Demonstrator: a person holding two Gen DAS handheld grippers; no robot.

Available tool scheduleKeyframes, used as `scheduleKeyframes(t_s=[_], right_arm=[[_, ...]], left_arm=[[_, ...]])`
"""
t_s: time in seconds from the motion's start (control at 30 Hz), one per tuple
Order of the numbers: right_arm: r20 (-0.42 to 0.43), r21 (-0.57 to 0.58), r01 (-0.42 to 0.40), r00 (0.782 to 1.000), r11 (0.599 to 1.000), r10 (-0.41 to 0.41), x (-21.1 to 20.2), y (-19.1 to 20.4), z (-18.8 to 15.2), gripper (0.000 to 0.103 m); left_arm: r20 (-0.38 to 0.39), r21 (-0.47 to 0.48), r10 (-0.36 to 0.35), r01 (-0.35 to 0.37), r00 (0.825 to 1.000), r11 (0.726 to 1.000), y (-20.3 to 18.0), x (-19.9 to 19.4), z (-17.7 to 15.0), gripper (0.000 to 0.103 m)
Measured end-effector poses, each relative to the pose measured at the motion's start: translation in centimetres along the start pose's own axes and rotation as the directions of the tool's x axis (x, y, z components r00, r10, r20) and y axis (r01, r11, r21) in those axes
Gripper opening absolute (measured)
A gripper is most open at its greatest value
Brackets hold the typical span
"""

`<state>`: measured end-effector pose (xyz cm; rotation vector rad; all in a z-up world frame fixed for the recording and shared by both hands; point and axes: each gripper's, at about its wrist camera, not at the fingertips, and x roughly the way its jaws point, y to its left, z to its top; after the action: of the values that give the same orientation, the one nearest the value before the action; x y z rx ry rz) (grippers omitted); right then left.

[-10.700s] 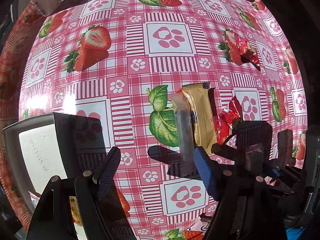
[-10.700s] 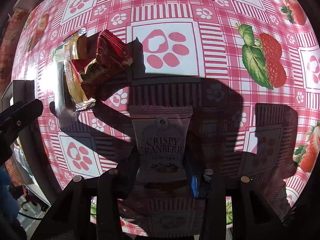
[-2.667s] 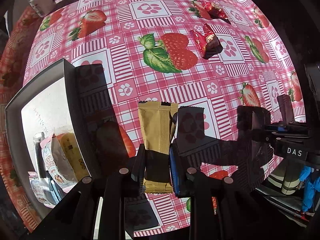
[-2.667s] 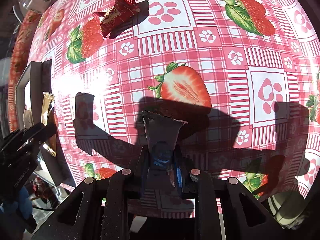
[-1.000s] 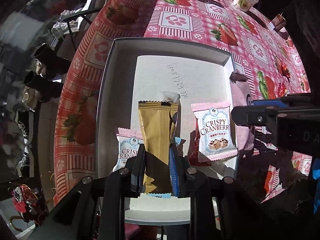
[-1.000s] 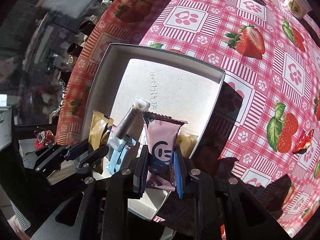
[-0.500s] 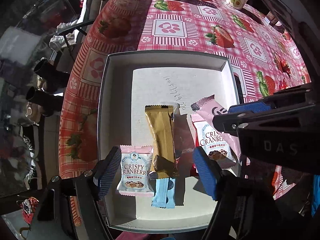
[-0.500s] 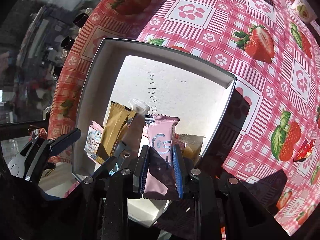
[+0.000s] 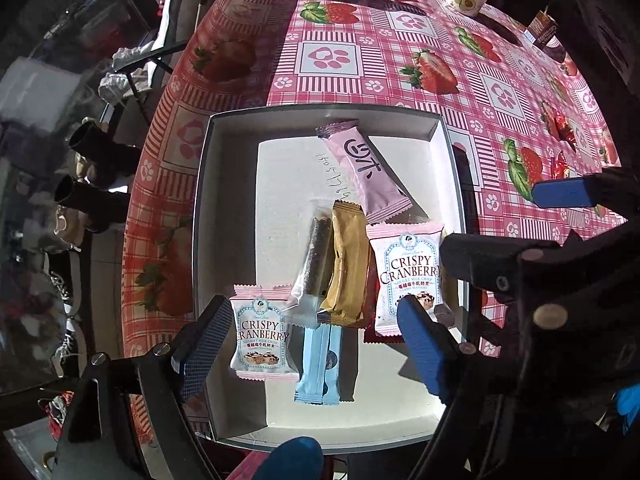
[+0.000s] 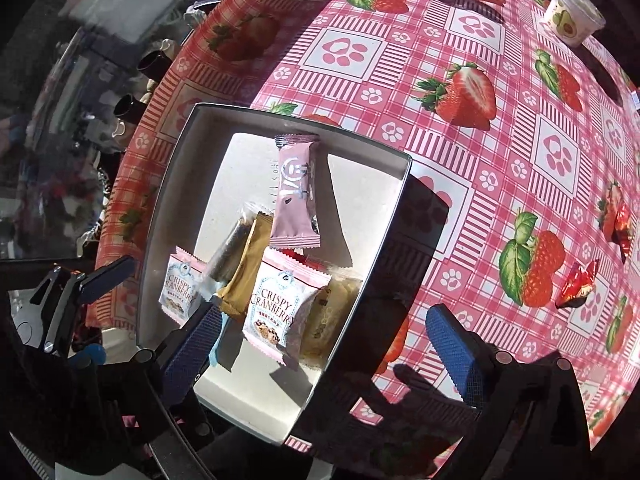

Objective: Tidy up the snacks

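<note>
Both grippers, left (image 9: 316,344) and right (image 10: 324,344), have just spread their fingers over the white box (image 9: 224,128); gold bar (image 9: 346,268) and pink bar (image 9: 362,170) lie loose inside

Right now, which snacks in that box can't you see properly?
- Red packet: left view, under the right-hand Crispy Cranberry pack.
- Blue bar: right view, behind the right claw.
- Yellow snack: right view, in the box wall's shadow, label unreadable.

We see a white box (image 9: 236,216) holding a pink bar (image 9: 366,168), a gold bar (image 9: 346,268) and a pale blue bar (image 9: 320,364), on a pink checked tablecloth (image 9: 400,52) with strawberries.
</note>
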<state>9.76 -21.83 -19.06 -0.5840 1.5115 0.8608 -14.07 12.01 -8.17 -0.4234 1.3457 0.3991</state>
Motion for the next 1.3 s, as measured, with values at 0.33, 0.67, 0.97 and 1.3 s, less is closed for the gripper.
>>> scheduleKeyframes(t_s=[0.33,0.67,0.97,1.3], right_arm=[[0.002,0.048,0.019,1.0,0.999,-0.019,-0.7,-1.0,-1.6,0.103],[0.0,0.014,0.054,0.999,0.998,-0.054,-0.9,-0.3,-2.6,0.103],[0.019,-0.049,0.083,0.996,0.995,-0.082,-1.1,1.2,-2.9,0.103],[0.041,-0.094,0.112,0.993,0.989,-0.108,-1.3,2.4,-3.3,0.103]], left_arm=[[-0.026,0.031,0.071,-0.07,0.997,0.997,-0.8,-0.3,-0.9,0.087],[-0.044,0.052,0.065,-0.063,0.997,0.997,-1.7,-0.7,-2.1,0.087],[-0.045,0.018,0.071,-0.07,0.996,0.997,-0.6,-1.2,-3.0,0.087],[-0.049,-0.001,0.08,-0.08,0.996,0.997,0.1,-1.3,-3.8,0.087]])
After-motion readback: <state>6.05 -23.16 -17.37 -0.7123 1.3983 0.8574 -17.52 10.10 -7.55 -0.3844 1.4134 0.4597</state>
